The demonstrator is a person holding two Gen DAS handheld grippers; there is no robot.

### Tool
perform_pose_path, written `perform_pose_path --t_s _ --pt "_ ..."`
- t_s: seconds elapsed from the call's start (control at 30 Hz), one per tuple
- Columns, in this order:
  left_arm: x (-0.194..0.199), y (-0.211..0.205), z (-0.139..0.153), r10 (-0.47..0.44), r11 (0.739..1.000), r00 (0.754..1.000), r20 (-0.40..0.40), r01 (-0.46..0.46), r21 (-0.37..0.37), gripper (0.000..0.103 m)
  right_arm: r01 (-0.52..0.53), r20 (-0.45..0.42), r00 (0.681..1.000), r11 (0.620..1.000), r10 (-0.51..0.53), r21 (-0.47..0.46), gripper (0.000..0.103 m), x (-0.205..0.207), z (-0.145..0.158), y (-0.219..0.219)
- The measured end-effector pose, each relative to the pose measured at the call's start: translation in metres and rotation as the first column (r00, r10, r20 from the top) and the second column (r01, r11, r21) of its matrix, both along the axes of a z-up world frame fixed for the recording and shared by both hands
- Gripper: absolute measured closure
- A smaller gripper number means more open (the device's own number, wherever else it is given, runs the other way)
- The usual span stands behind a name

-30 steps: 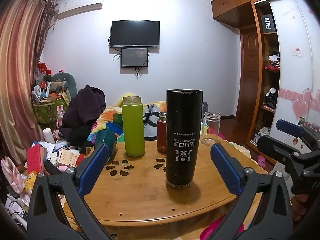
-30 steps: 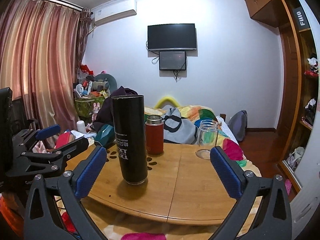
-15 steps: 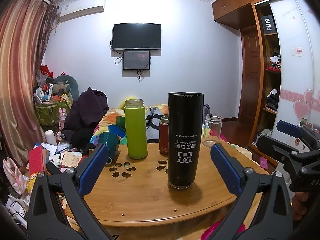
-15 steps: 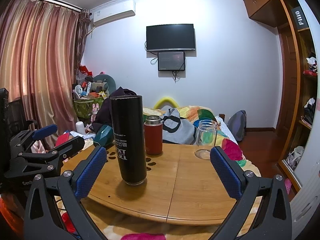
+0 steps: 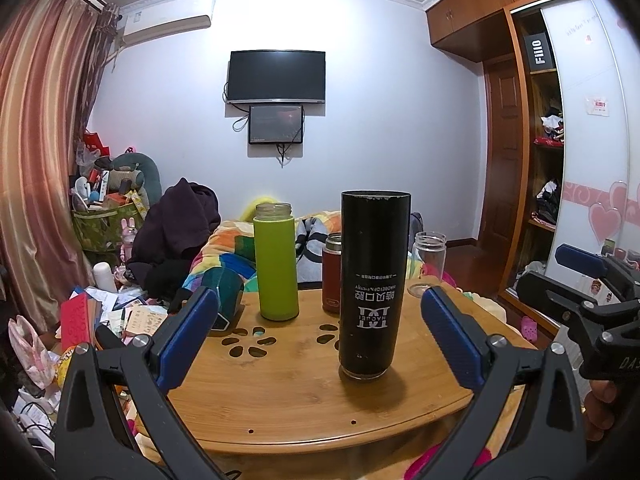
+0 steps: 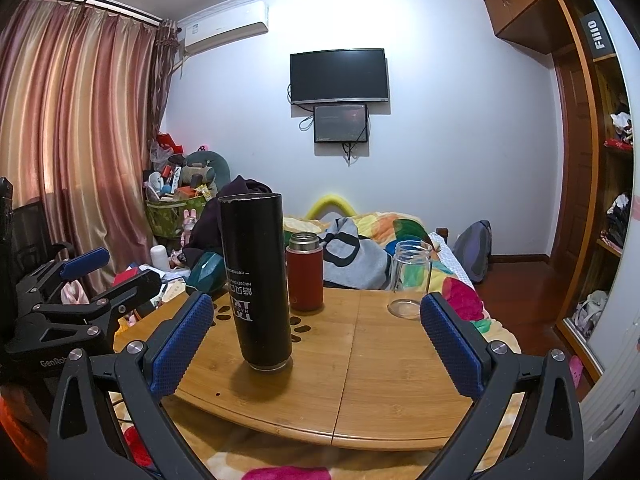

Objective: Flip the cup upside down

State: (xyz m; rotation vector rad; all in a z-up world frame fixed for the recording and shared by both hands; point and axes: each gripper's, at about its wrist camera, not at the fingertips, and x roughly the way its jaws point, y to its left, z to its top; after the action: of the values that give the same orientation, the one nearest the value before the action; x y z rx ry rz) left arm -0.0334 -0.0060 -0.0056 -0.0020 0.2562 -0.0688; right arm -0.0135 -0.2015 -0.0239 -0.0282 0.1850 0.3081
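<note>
A tall black cup [image 5: 374, 284] stands on the round wooden table [image 5: 288, 400], its white lettering upside down. It also shows in the right wrist view [image 6: 258, 280], left of centre. My left gripper [image 5: 320, 328] is open and empty, held back from the table's near edge, with the cup between and beyond its blue pads. My right gripper [image 6: 316, 336] is open and empty, also short of the table, with the cup nearer its left pad. Each gripper appears at the side of the other's view.
A green bottle [image 5: 276, 262], a red flask [image 5: 332, 276] and a clear glass jar [image 5: 429, 260] stand behind the cup. A teal object [image 5: 222, 296] lies at the table's left rim. A cluttered bed and floor lie beyond; a wardrobe [image 5: 552, 184] is on the right.
Both grippers have drawn back and tilted up a little, so the table sits lower in view. The cup and other bottles have not moved.
</note>
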Motion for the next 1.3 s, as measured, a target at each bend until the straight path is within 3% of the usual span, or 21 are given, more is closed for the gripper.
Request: perform_pose_path --t_s 1.3 --pt "-0.009 -0.0038 0.0068 -0.006 1.0 1.0 0.029 0.006 -0.001 0.0 -0.001 0.016 1.0 1.0 0.001 0.005 0.0 -0.0054 0.0033 -0.0002"
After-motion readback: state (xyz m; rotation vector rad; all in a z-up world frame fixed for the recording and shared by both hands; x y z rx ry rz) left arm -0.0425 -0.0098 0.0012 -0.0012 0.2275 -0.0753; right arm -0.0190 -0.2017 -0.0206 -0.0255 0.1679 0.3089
